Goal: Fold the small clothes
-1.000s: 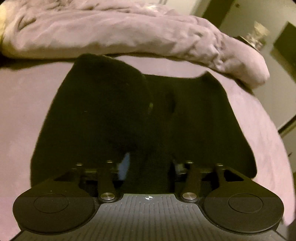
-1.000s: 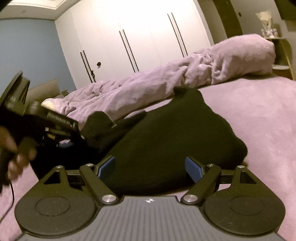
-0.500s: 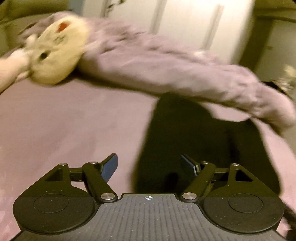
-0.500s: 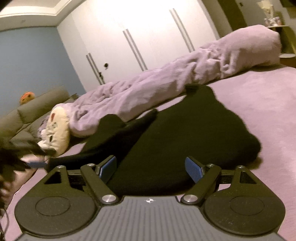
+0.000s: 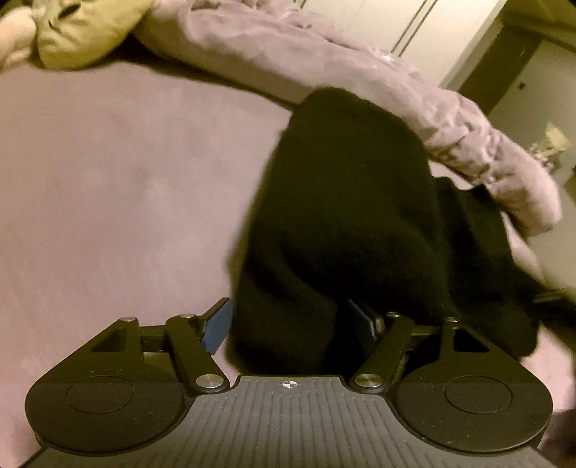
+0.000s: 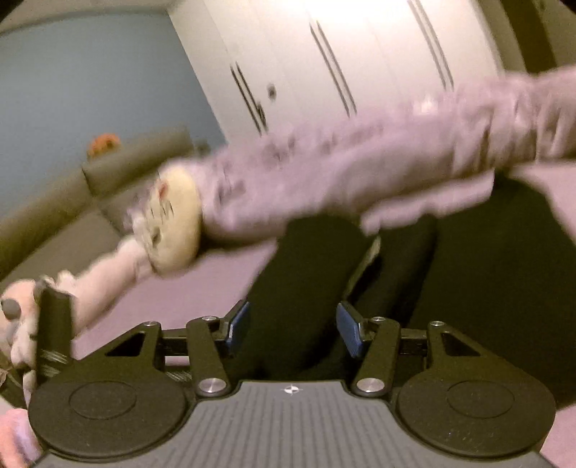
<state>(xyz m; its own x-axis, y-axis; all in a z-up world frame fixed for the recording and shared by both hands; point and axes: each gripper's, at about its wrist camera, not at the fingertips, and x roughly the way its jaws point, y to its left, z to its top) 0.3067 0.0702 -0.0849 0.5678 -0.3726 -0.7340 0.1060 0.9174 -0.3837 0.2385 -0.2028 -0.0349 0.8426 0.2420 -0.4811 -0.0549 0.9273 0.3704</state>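
A black garment [image 5: 345,201] lies on the purple bed [image 5: 108,180], its left part doubled over into a thick fold. My left gripper [image 5: 289,320] is open at the garment's near left edge; the cloth bulges between its blue pads [image 5: 216,324], which do not visibly press. In the blurred right wrist view the garment [image 6: 486,270] fills the right side. A strip of it runs between the pads of my right gripper [image 6: 293,325], whose jaws are closing around it. At the lower left, a hand [image 6: 18,324] holds the left gripper's handle [image 6: 54,331].
A rumpled purple blanket [image 5: 360,79] lies along the far side of the bed, touching the garment's far edge. A yellow plush toy [image 5: 79,32] sits at the blanket's left end. White wardrobe doors [image 6: 360,54] and a grey sofa [image 6: 72,201] stand behind.
The left gripper let go of the black cloth, opened, swung left, then came back to the garment's left edge. The right gripper moved left over the garment and its jaws have narrowed.
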